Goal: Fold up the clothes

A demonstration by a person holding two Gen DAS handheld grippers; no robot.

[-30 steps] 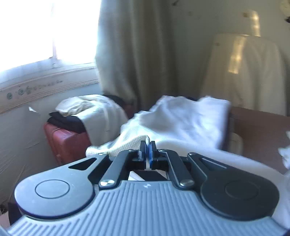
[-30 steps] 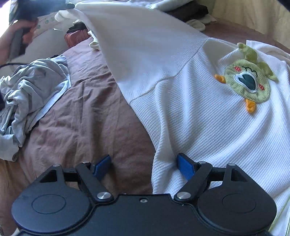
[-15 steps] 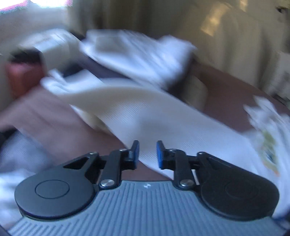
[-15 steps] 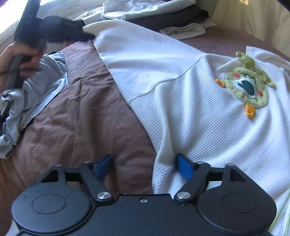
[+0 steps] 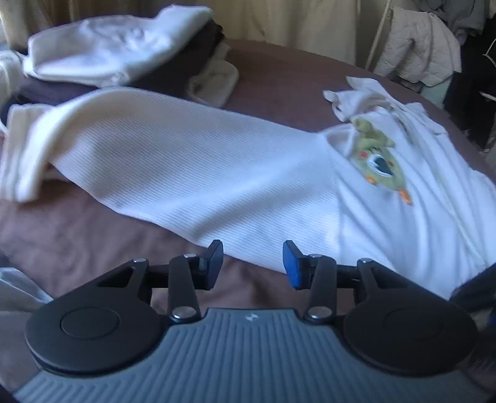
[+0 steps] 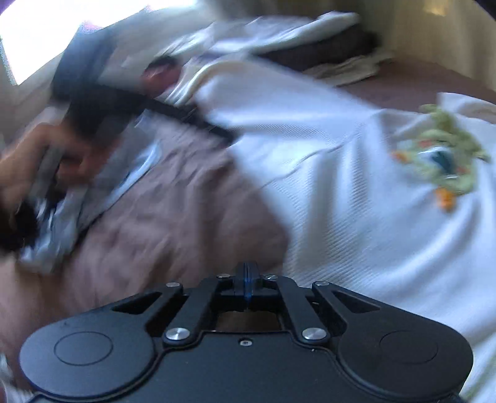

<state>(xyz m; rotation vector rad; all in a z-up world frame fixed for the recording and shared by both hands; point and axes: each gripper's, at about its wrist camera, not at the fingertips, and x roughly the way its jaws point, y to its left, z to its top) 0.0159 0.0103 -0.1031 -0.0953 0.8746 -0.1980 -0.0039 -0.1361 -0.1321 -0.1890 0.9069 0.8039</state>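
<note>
White ribbed sweater (image 5: pixel 235 173) lies spread on brown bedspread (image 5: pixel 93 235), one sleeve (image 5: pixel 130 145) stretched toward the bed's far side, cuff end folded over. Green creature patch (image 5: pixel 378 158) with orange bits on its chest. Beyond the sleeve: stack of folded clothes (image 5: pixel 124 52), white over dark. Crumpled pale-blue garment (image 6: pixel 93 198) beside the sweater on the bedspread. Left gripper (image 5: pixel 252 263) hovers at the sleeve's near edge, jaws opening, nothing between them. Right gripper (image 6: pixel 247 282) pressed together at the sweater's hem edge; whether cloth is pinched, cannot tell. Curtain (image 5: pixel 294 21) behind; quilted jacket (image 5: pixel 418 46) hanging by it.
</note>
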